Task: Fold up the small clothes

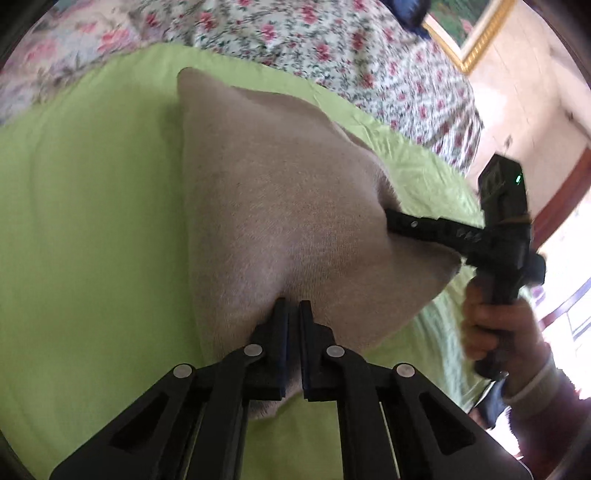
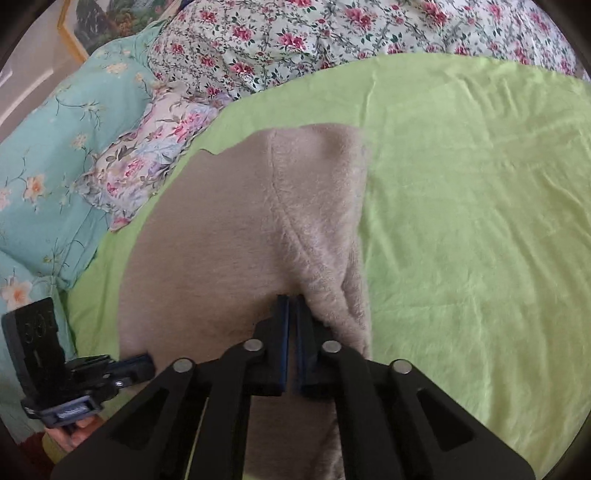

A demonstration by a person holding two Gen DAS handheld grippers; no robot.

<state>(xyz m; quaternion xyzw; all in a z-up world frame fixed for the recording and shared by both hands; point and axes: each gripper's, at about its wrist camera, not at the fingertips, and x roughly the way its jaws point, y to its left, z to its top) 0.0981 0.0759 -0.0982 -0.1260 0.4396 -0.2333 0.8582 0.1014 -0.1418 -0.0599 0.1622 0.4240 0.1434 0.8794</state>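
I had both the left gripper (image 1: pixel 294 306) and the right gripper (image 2: pixel 292 301) pinching the beige garment (image 1: pixel 266 206) above the green sheet (image 1: pixel 92 221).

A bed fills most of both views, spread with a lime-green sheet (image 2: pixel 461 206) that shows soft creases. Beyond it lies a white quilt with red flowers (image 2: pixel 280 40), bunched along the far edge. Beside that rests a turquoise pillow with pale blossoms (image 2: pixel 55 147) and a smaller floral cushion (image 2: pixel 147 158). On the cream wall (image 1: pixel 524 99) hangs a gold-framed picture (image 1: pixel 476 33). Strong daylight washes in from a window (image 1: pixel 576 295) at the right of the left wrist view.
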